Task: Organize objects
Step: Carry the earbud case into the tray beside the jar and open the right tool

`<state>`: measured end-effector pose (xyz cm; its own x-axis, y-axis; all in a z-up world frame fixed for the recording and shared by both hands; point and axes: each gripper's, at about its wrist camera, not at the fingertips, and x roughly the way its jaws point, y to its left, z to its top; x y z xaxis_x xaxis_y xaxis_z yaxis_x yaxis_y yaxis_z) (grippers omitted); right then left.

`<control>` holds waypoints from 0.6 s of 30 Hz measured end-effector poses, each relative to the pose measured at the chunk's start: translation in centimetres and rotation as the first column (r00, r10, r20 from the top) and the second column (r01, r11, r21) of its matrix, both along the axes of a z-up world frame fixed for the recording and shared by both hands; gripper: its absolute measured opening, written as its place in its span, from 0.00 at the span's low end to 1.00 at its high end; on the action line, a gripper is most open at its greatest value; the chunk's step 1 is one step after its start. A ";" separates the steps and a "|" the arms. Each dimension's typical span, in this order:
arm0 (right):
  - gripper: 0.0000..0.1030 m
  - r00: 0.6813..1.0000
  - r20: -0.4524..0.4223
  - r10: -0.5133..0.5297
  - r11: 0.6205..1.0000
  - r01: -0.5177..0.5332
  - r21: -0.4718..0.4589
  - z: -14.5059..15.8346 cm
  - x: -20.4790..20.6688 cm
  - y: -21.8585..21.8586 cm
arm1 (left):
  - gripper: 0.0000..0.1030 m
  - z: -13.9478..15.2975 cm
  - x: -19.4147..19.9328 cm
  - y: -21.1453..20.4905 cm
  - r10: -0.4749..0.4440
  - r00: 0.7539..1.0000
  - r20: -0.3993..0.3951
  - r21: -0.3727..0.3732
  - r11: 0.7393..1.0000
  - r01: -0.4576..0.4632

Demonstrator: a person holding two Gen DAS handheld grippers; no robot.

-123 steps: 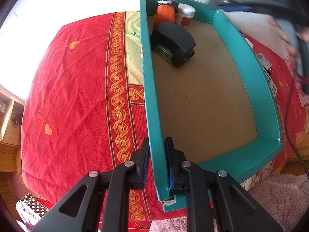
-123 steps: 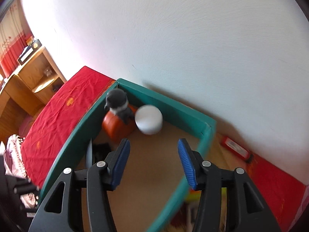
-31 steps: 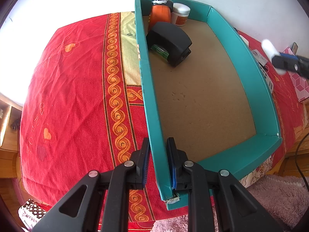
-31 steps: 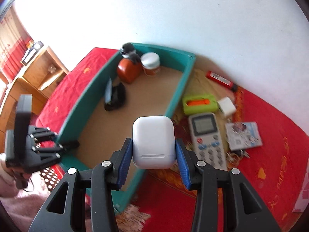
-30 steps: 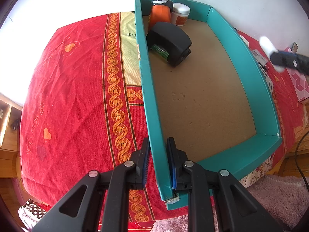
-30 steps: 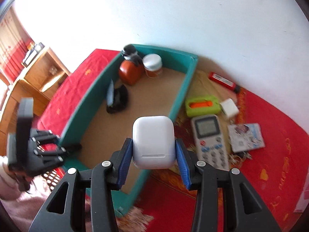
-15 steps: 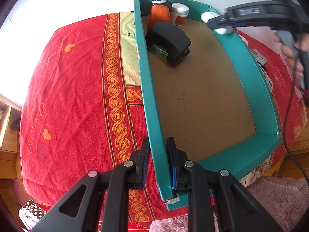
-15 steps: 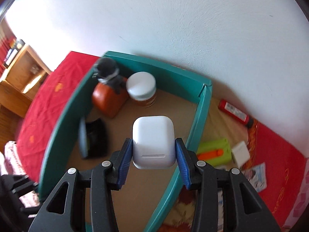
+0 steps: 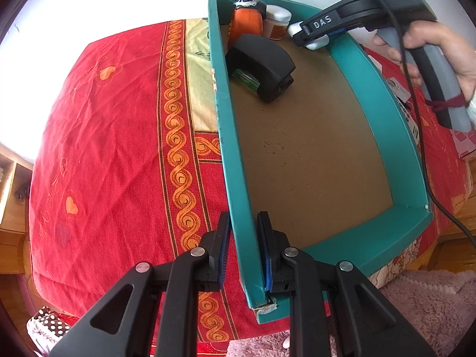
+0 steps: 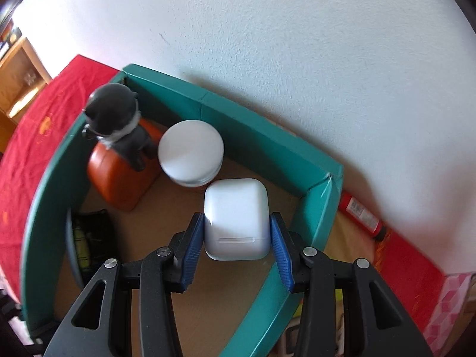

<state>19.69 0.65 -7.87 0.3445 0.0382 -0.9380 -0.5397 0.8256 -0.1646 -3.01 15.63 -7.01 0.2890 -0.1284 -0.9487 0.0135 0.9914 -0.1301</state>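
Both grippers point(image 9: 241, 248) point(image 10: 236, 248) are black with blue ribbed pads point(image 10: 190, 253) and silver screws, one marked "DAS" with a grey handle point(image 9: 437, 74) and black cable point(image 9: 416, 113).

One teal tray point(image 9: 380, 95), one white case point(image 10: 236, 218), one jar point(image 10: 190, 153), two tools.

Your case point(image 10: 236, 218) is smooth, glossy white plastic. The tray point(image 9: 383, 95) has matt teal walls and a dull brown board floor; under it you see a woven red cloth point(image 9: 119, 136)
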 end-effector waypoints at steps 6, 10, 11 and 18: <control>0.43 1.000 -0.004 0.021 1.000 -0.021 -0.015 -0.9 1.1 0.8 | 0.18 0.0 0.0 0.1 0.002 1.000 -0.001 -0.001 1.000 -0.002; 0.44 1.000 -0.010 0.006 1.000 -0.006 0.002 -1.0 1.6 0.7 | 0.18 -0.1 -0.1 0.3 0.003 1.000 0.000 -0.002 1.000 -0.003; 0.44 1.000 -0.011 0.007 1.000 -0.007 0.000 -1.0 2.0 0.6 | 0.18 -0.1 -0.1 0.3 0.002 1.000 -0.001 -0.001 1.000 -0.002; 0.54 0.999 0.034 0.003 1.000 -0.004 0.025 0.2 1.8 -0.2 | 0.18 0.0 0.0 0.4 -0.001 1.000 -0.002 -0.001 1.000 0.001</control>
<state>21.52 0.42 -7.71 0.3758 0.0631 -0.9245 -0.5368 0.8280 -0.1617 -3.01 16.01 -7.05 0.2869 -0.1292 -0.9492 0.0141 0.9913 -0.1307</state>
